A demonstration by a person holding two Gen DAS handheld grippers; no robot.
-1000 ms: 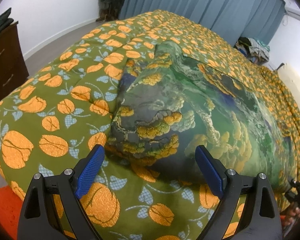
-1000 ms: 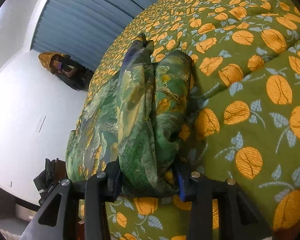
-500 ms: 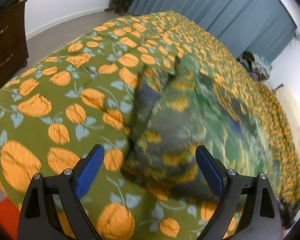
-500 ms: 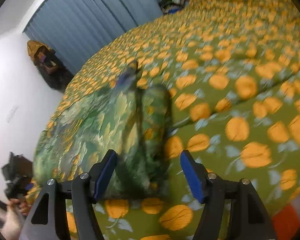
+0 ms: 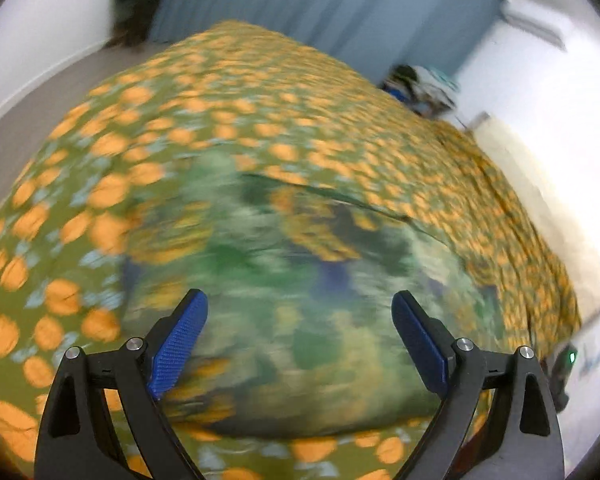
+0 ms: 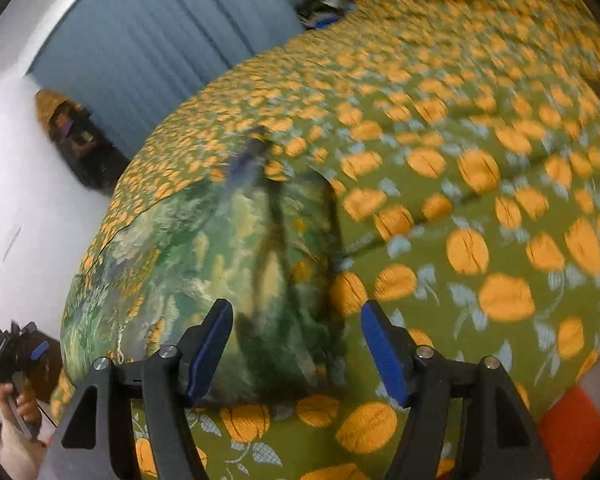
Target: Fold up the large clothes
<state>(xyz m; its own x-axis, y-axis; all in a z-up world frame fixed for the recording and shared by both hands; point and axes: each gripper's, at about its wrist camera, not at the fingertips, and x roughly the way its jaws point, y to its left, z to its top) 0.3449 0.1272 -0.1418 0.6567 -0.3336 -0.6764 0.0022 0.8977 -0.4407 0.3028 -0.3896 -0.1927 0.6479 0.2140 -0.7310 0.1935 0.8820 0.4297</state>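
A large green garment with yellow and blue print lies folded in a bundle on the bed; it also shows in the right wrist view. My left gripper is open and empty, above the near edge of the garment; the view is blurred by motion. My right gripper is open and empty, its jaws apart just above the bundle's thick folded end. The left gripper also shows, held in a hand, at the lower left of the right wrist view.
The bed is covered by an olive quilt with orange fruit print. Blue curtains hang behind it. Piles of clothes sit at the far corner and by the wall. An orange mat lies on the floor.
My right gripper has let go of the garment's folded end, opened and pulled back. My left gripper has stayed open and swung rightward and higher over the garment.
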